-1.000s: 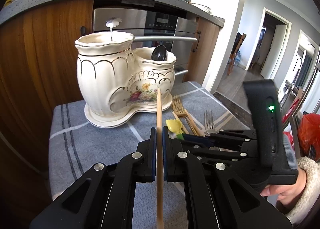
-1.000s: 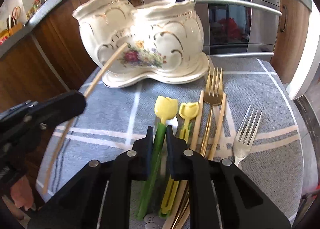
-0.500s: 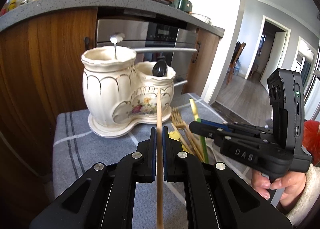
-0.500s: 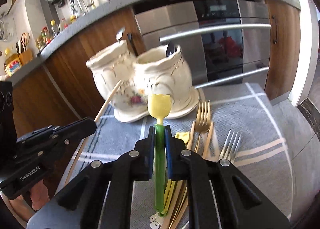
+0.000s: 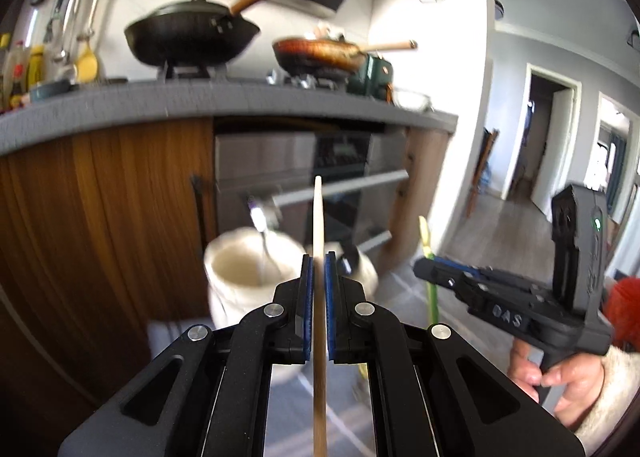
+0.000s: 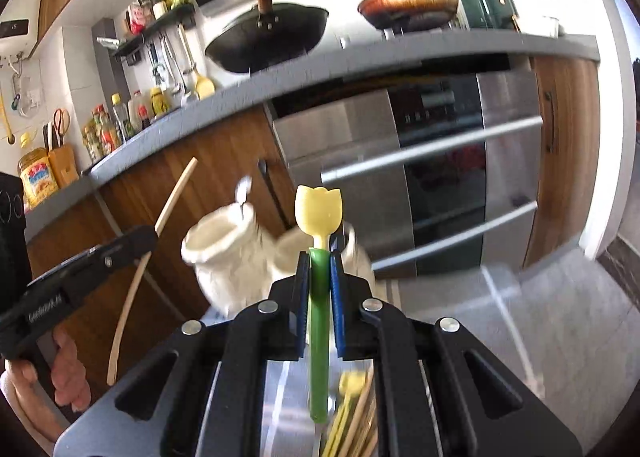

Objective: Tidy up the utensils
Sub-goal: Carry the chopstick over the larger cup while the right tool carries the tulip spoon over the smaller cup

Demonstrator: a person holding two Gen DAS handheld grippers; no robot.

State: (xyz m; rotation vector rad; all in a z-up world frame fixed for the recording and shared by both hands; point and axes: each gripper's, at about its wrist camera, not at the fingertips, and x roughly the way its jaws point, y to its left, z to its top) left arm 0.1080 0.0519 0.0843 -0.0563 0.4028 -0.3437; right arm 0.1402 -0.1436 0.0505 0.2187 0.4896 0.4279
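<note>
My left gripper (image 5: 319, 262) is shut on a thin wooden chopstick (image 5: 318, 217) that points up and forward past its blue pads. My right gripper (image 6: 320, 259) is shut on the green stem of a tulip-shaped utensil (image 6: 319, 211) with a yellow head. Both are held up in the air in front of the cream two-part ceramic utensil holder (image 5: 240, 269) (image 6: 224, 257), which has a spoon handle standing in its left pot. In the left wrist view the right gripper (image 5: 425, 269) appears to the right with its green stem. In the right wrist view the left gripper (image 6: 150, 235) with its chopstick (image 6: 140, 277) appears at the left.
Below my right gripper, another yellow tulip utensil (image 6: 352, 385) and more chopsticks lie on the grey checked cloth (image 6: 560, 317). Behind the holder are wooden cabinet fronts (image 5: 104, 217) and a steel oven (image 6: 440, 177). On the counter above sit a black wok (image 5: 192, 37) and a frying pan (image 5: 320, 53).
Both grippers have risen and tilted up with their utensils. The tulip utensil was lifted off the cloth. The holder now sits lower in both views and the countertop with the pans has come into sight.
</note>
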